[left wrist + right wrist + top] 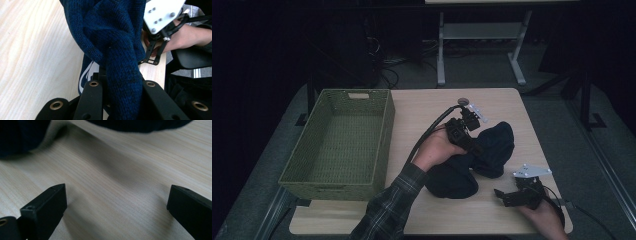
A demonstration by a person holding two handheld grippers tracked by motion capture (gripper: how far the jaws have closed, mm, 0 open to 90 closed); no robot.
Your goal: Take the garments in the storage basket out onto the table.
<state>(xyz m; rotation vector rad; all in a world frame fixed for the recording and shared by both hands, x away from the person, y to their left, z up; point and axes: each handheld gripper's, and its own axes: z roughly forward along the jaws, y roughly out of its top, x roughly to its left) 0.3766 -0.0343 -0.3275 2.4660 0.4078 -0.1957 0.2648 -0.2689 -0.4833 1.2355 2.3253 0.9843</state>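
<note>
In the high view the left tongs [473,145] pinch the dark blue sweater [472,162], which lies bunched on the tabletop [422,107]. The green basket [341,142] stands well to the left of these tongs, so this hand is the nearer one to it. The right tongs [504,196] rest just right of the sweater.

In the left gripper view a thick fold of the sweater [117,50] runs lengthwise between the jaws; how much cloth hangs below is hidden.

In the right gripper view the right tongs [116,206] are spread wide and hold nothing; the sweater [20,135] is ahead, cut off at the top edge.
</note>
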